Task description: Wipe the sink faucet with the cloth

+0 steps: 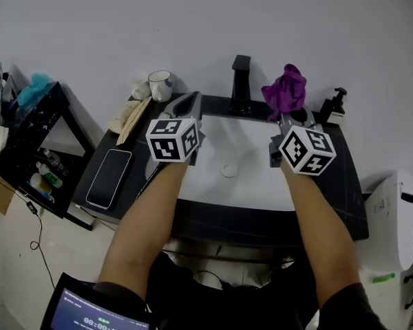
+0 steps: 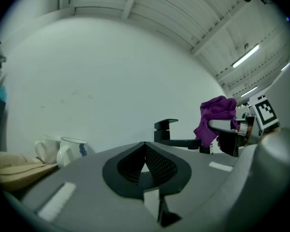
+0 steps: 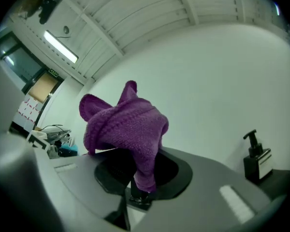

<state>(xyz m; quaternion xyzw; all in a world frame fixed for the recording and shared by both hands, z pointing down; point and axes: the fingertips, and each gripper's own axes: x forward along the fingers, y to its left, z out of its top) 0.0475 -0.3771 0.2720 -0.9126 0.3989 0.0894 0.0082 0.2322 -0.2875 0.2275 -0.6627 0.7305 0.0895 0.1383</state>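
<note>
A black faucet (image 1: pixel 241 82) stands at the back of the white sink (image 1: pixel 251 184); the left gripper view also catches the faucet (image 2: pixel 166 131). My right gripper (image 1: pixel 290 119) is shut on a purple cloth (image 1: pixel 286 92), which bunches up above its jaws just right of the faucet, apart from it. In the right gripper view the cloth (image 3: pixel 126 124) drapes over the jaws and hides the tips. My left gripper (image 1: pixel 188 104) hovers over the sink's left rim, left of the faucet, its jaws shut with nothing between them (image 2: pixel 144 149).
On the dark counter (image 1: pixel 344 184) lie a phone (image 1: pixel 109 177), a white mug (image 1: pixel 160 85) and folded cloths at the left, and a black soap dispenser (image 1: pixel 334 106) at the right. A black shelf (image 1: pixel 27 143) stands far left, a white toilet (image 1: pixel 394 215) far right.
</note>
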